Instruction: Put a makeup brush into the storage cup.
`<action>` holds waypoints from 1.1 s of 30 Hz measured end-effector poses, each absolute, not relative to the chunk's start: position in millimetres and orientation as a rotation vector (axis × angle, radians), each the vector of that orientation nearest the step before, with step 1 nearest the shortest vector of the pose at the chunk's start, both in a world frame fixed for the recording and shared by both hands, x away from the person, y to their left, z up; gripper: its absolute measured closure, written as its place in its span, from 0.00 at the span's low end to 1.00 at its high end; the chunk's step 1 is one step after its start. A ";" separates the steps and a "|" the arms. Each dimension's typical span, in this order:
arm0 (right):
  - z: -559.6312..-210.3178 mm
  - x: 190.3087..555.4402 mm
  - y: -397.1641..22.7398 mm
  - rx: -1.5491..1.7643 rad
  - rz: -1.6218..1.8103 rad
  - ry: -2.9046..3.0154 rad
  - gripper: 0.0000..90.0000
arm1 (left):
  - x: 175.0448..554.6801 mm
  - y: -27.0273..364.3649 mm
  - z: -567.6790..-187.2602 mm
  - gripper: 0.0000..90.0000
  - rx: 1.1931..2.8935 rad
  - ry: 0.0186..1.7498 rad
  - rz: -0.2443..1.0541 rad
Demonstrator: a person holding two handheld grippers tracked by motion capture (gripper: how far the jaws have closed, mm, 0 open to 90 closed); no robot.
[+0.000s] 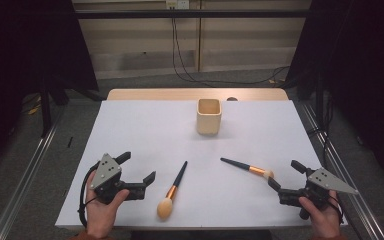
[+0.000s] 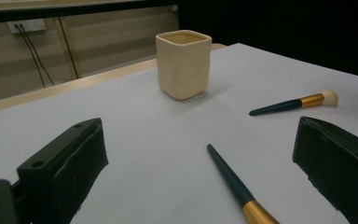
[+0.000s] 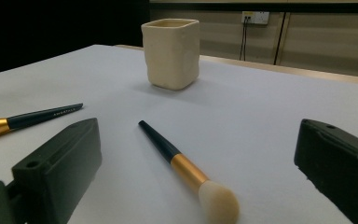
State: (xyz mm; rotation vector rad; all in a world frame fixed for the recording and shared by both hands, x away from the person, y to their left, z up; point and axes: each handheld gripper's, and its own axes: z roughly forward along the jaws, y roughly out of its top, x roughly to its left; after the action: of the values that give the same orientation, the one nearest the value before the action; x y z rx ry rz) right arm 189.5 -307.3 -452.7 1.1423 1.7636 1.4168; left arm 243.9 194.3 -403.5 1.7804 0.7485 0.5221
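your left gripper (image 1: 137, 168) sits at the near left of the white table (image 1: 140, 125), its jaws spread wide with nothing between them, pointing toward the middle. just to its right lies the larger brush (image 1: 173, 190), bristle head near you and dark handle angled away to the far right; in the left gripper view its handle (image 2: 235, 183) runs up between your jaws, apart from both.

your right gripper (image 1: 286, 175) rests at the near right, jaws also wide and empty. the smaller brush (image 1: 246, 167) lies just in front of it, its pale head close to the nearer jaw tip, though you cannot tell whether they touch; its handle points left and away. in the right gripper view that brush (image 3: 186, 170) lies between your jaws.

the cream cup (image 1: 209, 116) stands upright at the far middle, well apart from both brushes.
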 end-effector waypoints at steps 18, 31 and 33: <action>-453.3 189.9 -305.6 1.141 1.417 1.781 0.01 | 271.3 174.3 -402.7 0.03 1.792 0.768 0.502; -453.3 189.7 -305.3 1.129 1.419 1.787 0.01 | 288.0 155.3 -407.7 0.03 1.896 0.781 0.418; -453.5 189.9 -305.3 1.124 1.417 1.791 0.01 | 290.3 151.9 -406.9 0.04 1.937 0.801 0.390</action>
State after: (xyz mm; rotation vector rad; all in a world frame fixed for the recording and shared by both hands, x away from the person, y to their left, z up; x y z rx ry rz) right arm 189.9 -305.3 -453.5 1.1240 1.7914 1.4169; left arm 290.3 151.9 -406.9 1.9369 0.8010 0.3904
